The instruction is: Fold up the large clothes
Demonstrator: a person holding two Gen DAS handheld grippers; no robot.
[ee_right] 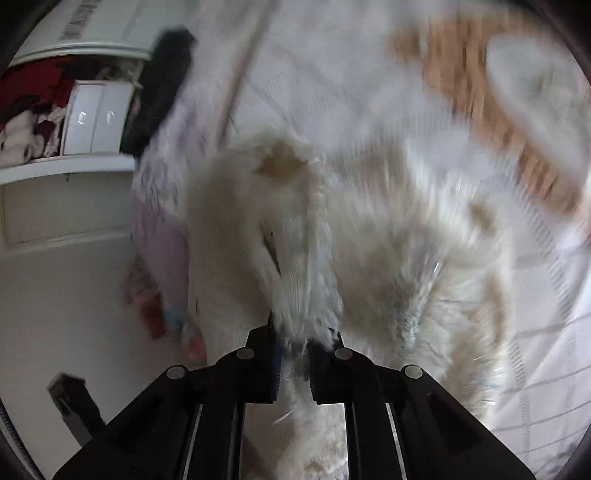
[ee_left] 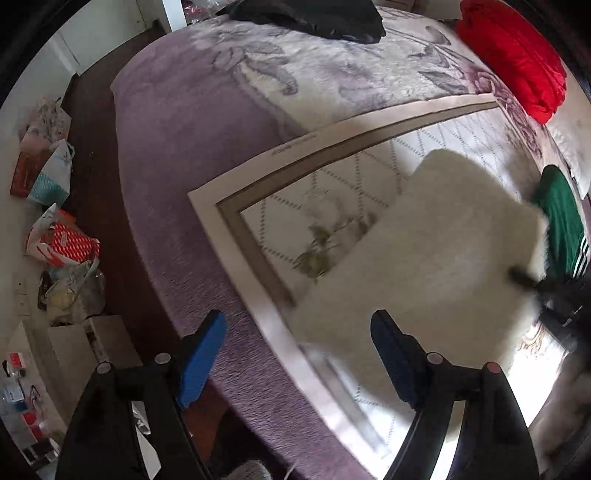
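Black-armed left gripper (ee_left: 298, 354) at bottom of left wrist view, blue-padded fingers (ee_left: 202, 360) spread wide, nothing between them. Beyond: purple bed (ee_left: 173, 206) filling most of frame, pale quilted mat (ee_left: 295, 206) with brown border laid on it. Fluffy cream garment (ee_left: 424, 258) on mat at centre right, blurred, far edge lifted. Red bundle (ee_left: 513, 59) upper right, black clothing (ee_left: 306, 14) top centre, green striped garment (ee_left: 561, 225) at right edge. Bags (ee_left: 51, 177) along floor at left. Right wrist view: right gripper (ee_right: 293, 354) at bottom centre, fingers pinching cream garment's fleecy edge, fabric filling middle of blurred frame.
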